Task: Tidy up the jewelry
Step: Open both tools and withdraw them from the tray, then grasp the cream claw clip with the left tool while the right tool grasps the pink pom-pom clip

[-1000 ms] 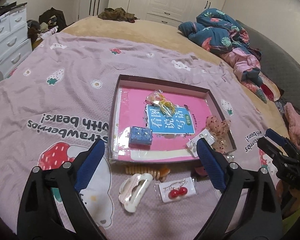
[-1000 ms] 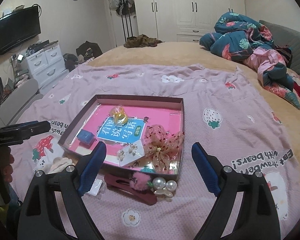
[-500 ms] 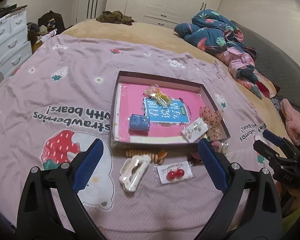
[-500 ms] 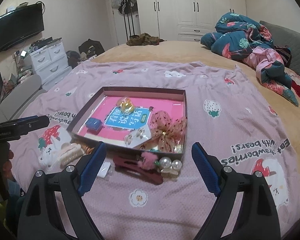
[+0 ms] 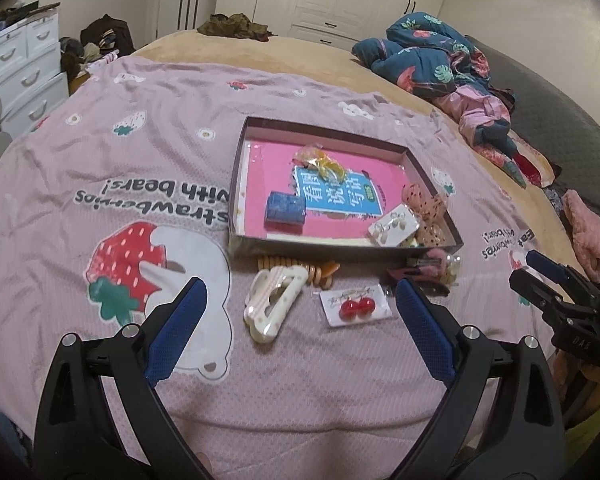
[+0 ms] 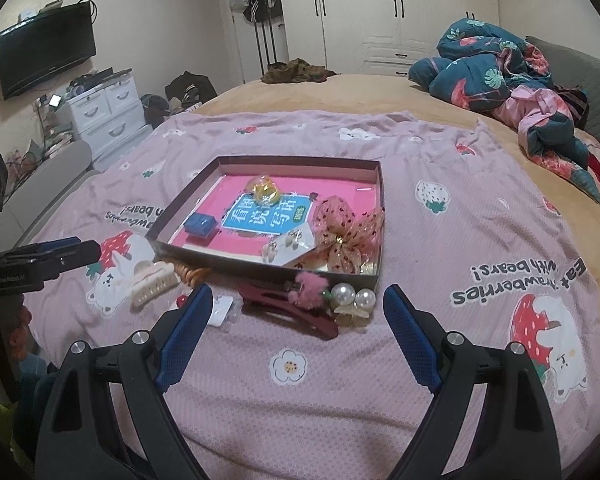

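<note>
A shallow dark box (image 5: 239, 168) lined with pink paper lies on the bedspread. It holds a blue case (image 5: 285, 208), a yellow piece (image 5: 324, 164), an earring card (image 5: 394, 226) and a mesh bow (image 5: 426, 208). In front of it lie a white claw clip (image 5: 274, 304), a cherry earring card (image 5: 356, 306) and an orange beaded piece (image 5: 300, 270). A dark red clip (image 6: 288, 312), a pink pompom (image 6: 306, 286) and a pearl clip (image 6: 354, 298) lie there too. My left gripper (image 5: 300, 292) hovers open before the white clip. My right gripper (image 6: 298, 296) hovers open before the red clip.
The pink strawberry bedspread (image 5: 100, 184) covers a tan bed. A bundled quilt (image 6: 500, 76) lies at the far right. White drawers (image 6: 108, 116) and a wall television (image 6: 46, 54) stand to the left. Each gripper shows in the other's view: the right gripper (image 5: 556, 280), the left gripper (image 6: 48, 258).
Both grippers have drawn back from the box, so the loose pieces now lie further ahead of the fingertips. The jaws kept the same width.
</note>
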`<state>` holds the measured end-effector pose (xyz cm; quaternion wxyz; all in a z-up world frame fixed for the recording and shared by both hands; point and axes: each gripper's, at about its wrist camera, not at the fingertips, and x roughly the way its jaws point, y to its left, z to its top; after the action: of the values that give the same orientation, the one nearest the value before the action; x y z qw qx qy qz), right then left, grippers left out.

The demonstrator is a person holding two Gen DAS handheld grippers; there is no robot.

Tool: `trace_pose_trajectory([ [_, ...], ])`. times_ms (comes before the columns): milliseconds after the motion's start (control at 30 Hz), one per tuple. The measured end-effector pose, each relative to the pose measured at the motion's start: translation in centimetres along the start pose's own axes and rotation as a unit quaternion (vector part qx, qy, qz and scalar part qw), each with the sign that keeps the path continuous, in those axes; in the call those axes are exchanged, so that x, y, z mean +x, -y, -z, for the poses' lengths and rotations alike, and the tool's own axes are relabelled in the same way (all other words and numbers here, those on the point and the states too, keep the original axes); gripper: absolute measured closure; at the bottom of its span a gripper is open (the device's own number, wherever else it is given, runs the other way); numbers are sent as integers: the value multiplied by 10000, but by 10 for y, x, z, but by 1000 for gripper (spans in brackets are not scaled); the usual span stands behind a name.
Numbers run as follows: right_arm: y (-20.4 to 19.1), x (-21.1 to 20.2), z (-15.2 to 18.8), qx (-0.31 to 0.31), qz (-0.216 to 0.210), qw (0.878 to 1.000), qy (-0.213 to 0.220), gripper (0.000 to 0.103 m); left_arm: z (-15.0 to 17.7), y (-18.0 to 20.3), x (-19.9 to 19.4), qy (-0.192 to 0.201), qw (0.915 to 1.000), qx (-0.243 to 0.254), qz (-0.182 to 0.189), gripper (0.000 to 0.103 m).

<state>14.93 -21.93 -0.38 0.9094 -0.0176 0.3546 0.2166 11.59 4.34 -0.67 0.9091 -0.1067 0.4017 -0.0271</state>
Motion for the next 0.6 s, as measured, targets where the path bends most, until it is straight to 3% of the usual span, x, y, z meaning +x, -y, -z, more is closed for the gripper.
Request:
trace_pose_trajectory([
  [600,1,11,33,52,-161,9994,-314,17,42,9,19,-349,9994,49,-29,15],
])
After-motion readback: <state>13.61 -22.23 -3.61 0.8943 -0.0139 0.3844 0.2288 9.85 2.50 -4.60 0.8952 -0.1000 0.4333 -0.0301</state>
